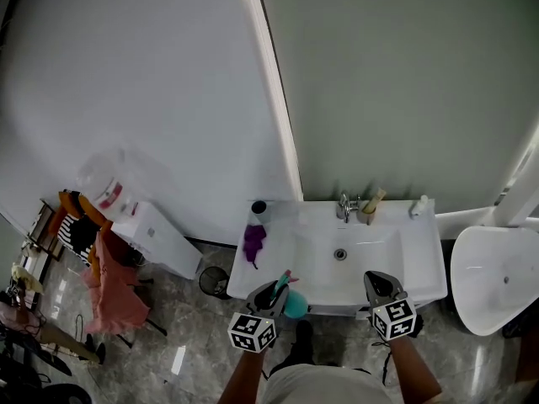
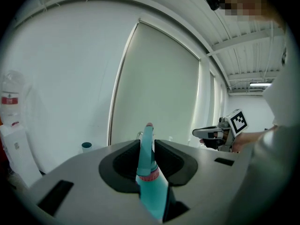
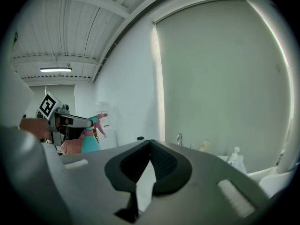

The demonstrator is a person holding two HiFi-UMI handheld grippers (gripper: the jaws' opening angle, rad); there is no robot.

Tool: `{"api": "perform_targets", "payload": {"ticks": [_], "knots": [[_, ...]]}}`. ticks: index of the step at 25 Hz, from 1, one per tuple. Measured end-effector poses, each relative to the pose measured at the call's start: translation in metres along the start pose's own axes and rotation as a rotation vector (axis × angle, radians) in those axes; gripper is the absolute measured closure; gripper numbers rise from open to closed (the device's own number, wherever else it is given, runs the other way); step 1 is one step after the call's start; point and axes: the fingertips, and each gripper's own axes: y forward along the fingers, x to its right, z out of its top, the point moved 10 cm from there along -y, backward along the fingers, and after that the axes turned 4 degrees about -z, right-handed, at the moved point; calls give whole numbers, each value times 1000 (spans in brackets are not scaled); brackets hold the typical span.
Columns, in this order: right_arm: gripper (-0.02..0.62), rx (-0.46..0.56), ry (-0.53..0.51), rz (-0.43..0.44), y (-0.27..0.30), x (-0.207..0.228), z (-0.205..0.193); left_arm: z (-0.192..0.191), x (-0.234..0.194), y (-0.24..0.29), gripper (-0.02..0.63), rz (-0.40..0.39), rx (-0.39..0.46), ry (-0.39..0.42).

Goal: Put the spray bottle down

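Left claw (image 2: 148, 142) clamped on teal spray bottle (image 2: 152, 187), pink collar and trigger, right claw (image 3: 150, 143) closed, empty.

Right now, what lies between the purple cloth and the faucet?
Nothing: the head view shows only bare white sink between purple cloth and faucet.

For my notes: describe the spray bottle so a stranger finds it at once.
Find the white washbasin. At its front edge the left tongs grip the spray bottle. It is teal with a pink trigger; the pump bottle behind is white.
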Motion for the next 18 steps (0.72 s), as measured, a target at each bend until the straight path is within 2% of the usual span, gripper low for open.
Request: {"api": "perform_targets", "payload": {"ticks": [7, 14, 18], "knots": [[584, -22, -5, -53, 54, 5, 9, 14, -56, 56, 509, -45, -33, 56], [584, -87, 17, -136, 104, 17, 12, 35, -115, 132, 509, -132, -90, 119], [584, -119, 34, -178, 130, 20, 9, 40, -150, 178, 508, -154, -98, 127]]}}
